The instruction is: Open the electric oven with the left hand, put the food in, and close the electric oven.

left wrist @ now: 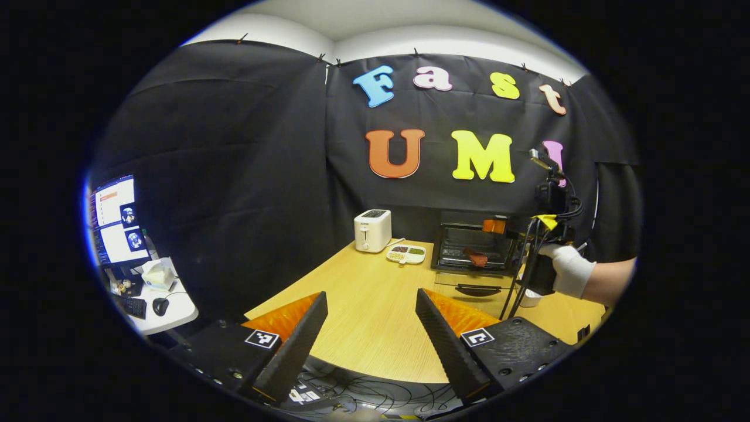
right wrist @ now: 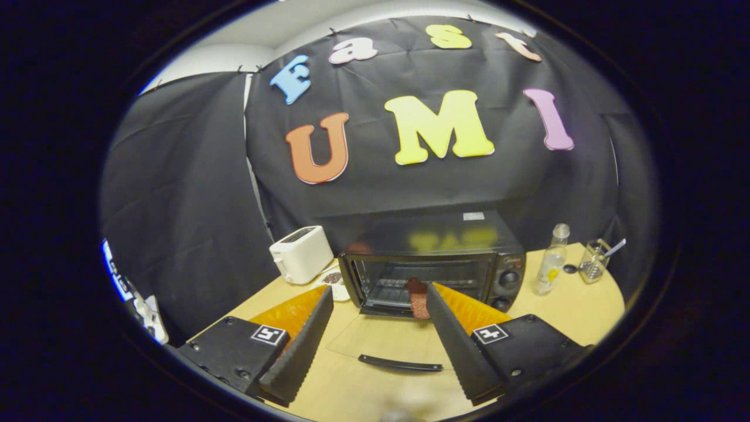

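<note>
The electric oven (right wrist: 430,275) stands at the table's (left wrist: 375,316) far side, its glass door (right wrist: 387,343) folded flat, the food (right wrist: 417,296) lying on its rack. Both grippers' fingers spread wide, empty. The door looks stiff, hinged; best lifted by its handle (right wrist: 400,364).

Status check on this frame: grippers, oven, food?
Left gripper open, empty, back over the table. Right gripper open at the oven mouth. Door down flat, food at the rack's front edge. Nothing in the door's way.
</note>
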Tool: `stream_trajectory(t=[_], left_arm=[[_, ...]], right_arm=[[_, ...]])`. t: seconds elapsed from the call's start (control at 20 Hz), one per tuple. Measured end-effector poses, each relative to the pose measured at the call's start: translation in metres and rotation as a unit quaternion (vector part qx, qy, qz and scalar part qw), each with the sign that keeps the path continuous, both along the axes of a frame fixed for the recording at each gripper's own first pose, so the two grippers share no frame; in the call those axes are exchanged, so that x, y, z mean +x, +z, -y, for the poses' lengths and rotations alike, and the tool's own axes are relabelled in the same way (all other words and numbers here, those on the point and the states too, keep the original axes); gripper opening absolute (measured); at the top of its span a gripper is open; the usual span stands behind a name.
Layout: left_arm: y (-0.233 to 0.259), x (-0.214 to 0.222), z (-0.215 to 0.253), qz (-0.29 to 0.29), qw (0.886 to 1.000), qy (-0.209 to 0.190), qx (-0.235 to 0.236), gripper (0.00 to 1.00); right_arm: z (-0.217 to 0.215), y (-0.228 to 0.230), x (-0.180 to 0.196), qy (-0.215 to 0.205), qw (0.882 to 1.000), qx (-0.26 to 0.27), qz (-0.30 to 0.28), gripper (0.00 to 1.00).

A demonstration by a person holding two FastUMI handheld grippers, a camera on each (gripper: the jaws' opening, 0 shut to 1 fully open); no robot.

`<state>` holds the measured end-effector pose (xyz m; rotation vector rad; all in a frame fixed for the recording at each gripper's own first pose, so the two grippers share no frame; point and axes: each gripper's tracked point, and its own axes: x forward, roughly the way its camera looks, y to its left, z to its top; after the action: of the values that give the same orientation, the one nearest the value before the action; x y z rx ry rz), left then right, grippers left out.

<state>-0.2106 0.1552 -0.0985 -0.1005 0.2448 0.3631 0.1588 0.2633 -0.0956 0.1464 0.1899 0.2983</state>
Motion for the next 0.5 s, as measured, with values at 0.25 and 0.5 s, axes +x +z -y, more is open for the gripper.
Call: stream_trajectory(t=[0.25, 0.5], left_arm=[[0.001, -0.003, 0.025, 0.021, 0.999, -0.042, 0.002, 0.96], [-0.024, 0.035, 0.067, 0.007, 0.995, -0.098, -0.004, 0.96]], right_arm=[[0.055, 0.042, -0.059, -0.026, 1.0, 0.005, 0.016, 1.0], [0.131, 0.049, -0.113, -0.056, 0.997, -0.037, 0.027, 0.96]])
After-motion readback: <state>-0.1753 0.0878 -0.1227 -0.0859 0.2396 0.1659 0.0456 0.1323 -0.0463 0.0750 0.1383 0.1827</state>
